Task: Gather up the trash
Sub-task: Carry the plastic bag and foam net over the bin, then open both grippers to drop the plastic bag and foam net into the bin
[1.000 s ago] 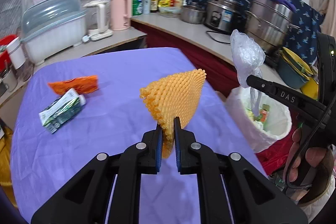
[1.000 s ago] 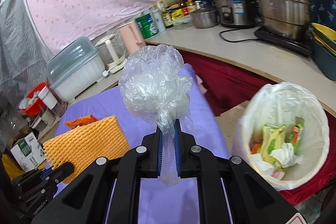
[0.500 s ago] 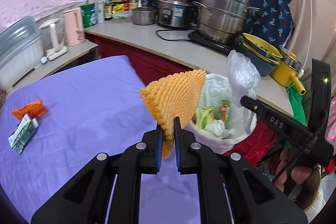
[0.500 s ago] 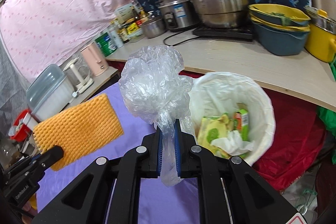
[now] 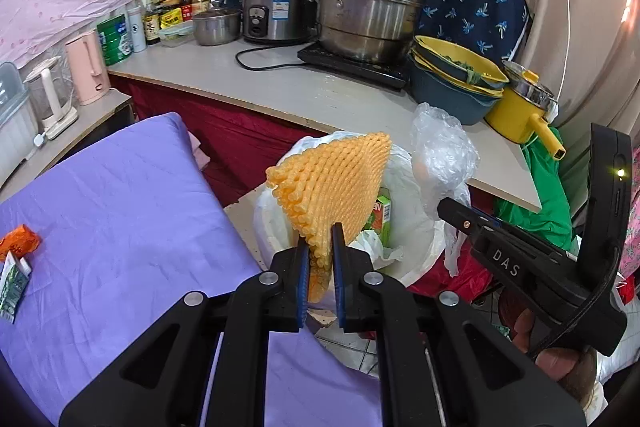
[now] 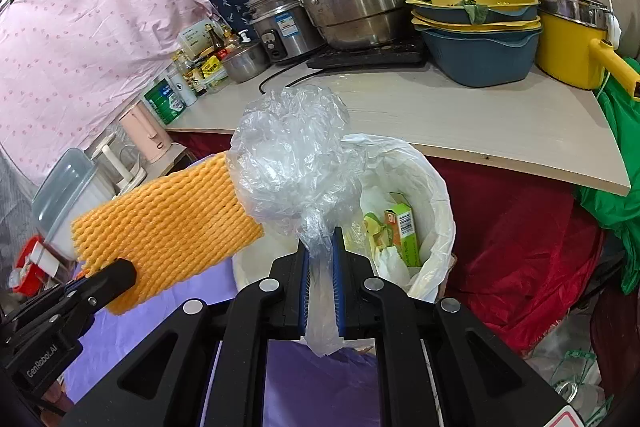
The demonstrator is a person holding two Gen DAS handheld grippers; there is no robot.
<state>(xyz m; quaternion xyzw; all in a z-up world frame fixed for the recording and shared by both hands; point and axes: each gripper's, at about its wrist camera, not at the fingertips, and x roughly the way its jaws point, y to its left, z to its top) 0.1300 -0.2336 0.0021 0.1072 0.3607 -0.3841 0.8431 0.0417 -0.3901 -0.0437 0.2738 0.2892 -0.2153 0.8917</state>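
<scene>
Your left gripper point(image 5: 320, 259) pinches orange foam net point(image 5: 332, 187) by corner; right gripper point(image 6: 320, 259) clamps crumpled plastic bag point(image 6: 292, 163) at neck. Both over bin point(image 6: 436, 187). Featherlight, soft, may cling to pads point(image 5: 305, 275) on release.

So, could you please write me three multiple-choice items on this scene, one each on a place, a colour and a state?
1. Where does the lined trash bin stand?
A. on the purple table
B. beside the table, below the counter edge
C. on the counter

2. What colour is the foam net in the left hand-held gripper?
A. orange-yellow
B. green
C. white

3. What is the state of the right hand-held gripper?
A. open, empty
B. shut on a carton
C. shut on the clear plastic bag

Key: 1 B, the bin sits low between the two; 2 A, its mesh is orange-yellow; 3 C, film is pinched between its pads.
</scene>
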